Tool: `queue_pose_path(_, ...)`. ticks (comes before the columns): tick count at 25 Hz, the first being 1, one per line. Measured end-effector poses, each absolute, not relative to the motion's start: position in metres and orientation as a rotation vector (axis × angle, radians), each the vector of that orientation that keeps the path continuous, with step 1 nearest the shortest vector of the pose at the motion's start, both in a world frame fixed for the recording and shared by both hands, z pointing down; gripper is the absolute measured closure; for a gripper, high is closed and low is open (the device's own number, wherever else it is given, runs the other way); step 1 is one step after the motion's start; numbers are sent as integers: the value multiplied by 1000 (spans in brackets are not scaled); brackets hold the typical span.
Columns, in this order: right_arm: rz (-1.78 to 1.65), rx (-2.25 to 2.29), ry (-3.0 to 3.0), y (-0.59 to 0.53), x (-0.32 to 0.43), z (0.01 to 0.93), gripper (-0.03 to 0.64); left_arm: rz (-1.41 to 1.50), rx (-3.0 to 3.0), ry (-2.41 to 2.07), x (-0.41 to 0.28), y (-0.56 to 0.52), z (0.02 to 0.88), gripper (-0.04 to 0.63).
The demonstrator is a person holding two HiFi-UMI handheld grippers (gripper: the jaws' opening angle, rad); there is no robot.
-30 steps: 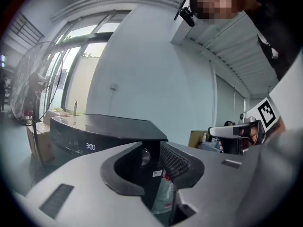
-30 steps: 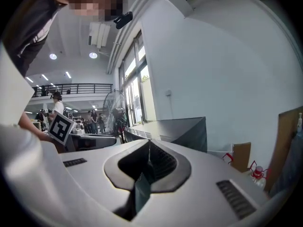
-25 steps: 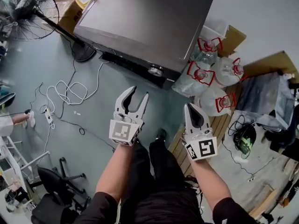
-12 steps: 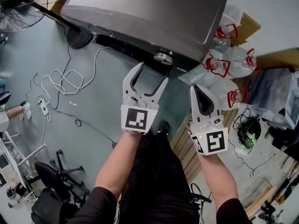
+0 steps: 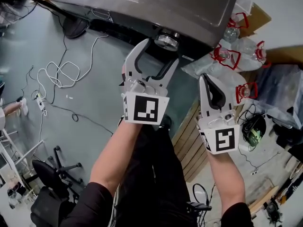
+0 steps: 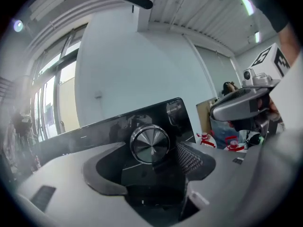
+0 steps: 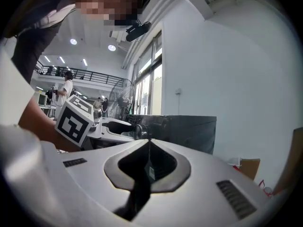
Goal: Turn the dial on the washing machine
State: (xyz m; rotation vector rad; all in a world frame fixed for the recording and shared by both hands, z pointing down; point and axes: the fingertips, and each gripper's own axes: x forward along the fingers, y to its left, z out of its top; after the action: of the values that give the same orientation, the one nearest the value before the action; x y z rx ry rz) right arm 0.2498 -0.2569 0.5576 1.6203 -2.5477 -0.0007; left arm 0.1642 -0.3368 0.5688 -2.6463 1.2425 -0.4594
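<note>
Dial (image 5: 166, 40), silver, washing machine (image 5: 156, 4) front: untouched. Left gripper (image 5: 159, 52): jaws opening wide, dial framed just beyond the tips, pads clear. Right gripper (image 5: 205, 78): jaws together, empty.

The dial (image 6: 150, 144) is showing a spun metal face, finely grooved and bright, inside a polished ring. The control panel (image 6: 113, 126) behind it is gleaming glossy black and mirroring the room, while the washing machine (image 5: 156, 4) lid is giving off a smooth, dull grey sheen. The bags (image 5: 208, 69) beside it are looking like thin, crinkled clear plastic. The planks (image 5: 187, 141) are showing bare matt wood, the floor (image 5: 90, 93) is lying smooth with a faint sheen, and the sleeve (image 5: 94, 205) is hanging as black matt cloth.
</note>
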Motion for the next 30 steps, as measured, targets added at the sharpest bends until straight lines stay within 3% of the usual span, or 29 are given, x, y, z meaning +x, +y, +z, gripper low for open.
queue_pose_path(30,77,1610,-2559,-257,254,572,592,-474,-2691,1345,168,-347,574,311)
